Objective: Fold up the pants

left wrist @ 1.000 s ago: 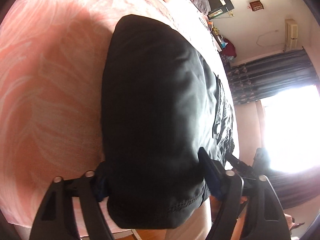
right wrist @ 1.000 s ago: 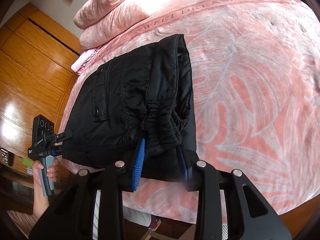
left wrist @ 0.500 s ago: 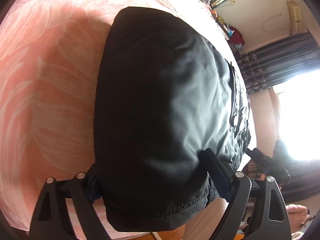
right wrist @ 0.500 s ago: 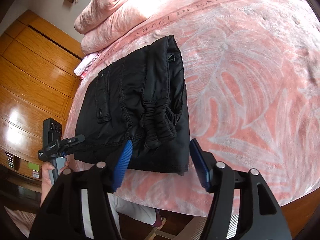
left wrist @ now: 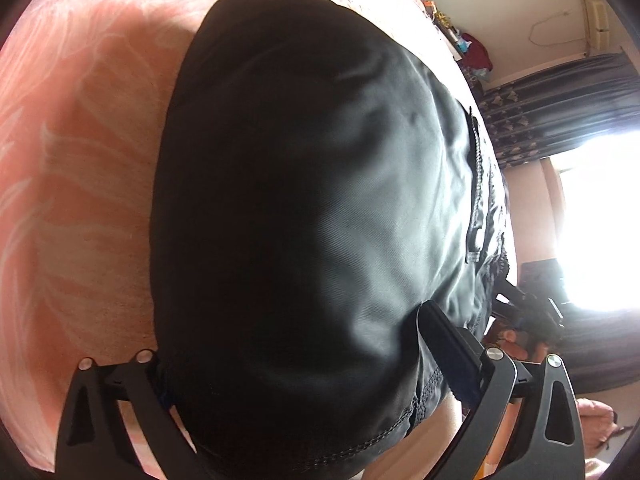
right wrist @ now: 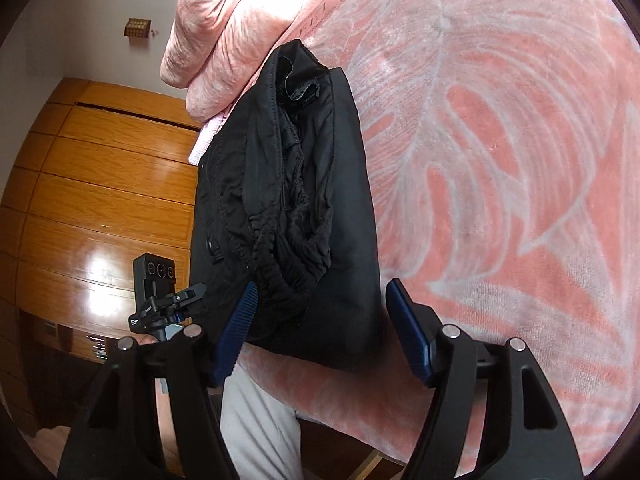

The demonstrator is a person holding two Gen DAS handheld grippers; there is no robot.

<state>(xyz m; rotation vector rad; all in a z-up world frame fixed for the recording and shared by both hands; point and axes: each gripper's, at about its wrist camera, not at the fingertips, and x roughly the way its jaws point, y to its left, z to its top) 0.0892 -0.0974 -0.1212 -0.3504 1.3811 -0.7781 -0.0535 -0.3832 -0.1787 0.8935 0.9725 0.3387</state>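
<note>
Pants (right wrist: 304,208) lie folded on the bedspread (right wrist: 500,140); both grippers, left (left wrist: 296,364) and right (right wrist: 320,312), have just been opening, released, at six o'clock.

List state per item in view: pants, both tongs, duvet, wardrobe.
pants: folded into a compact stack, lying on the bed
left tongs: open, jaws just widened, pants between them
right tongs: open, jaws just widened, clear of the pants
duvet: bunched up
wardrobe: doors closed
</note>
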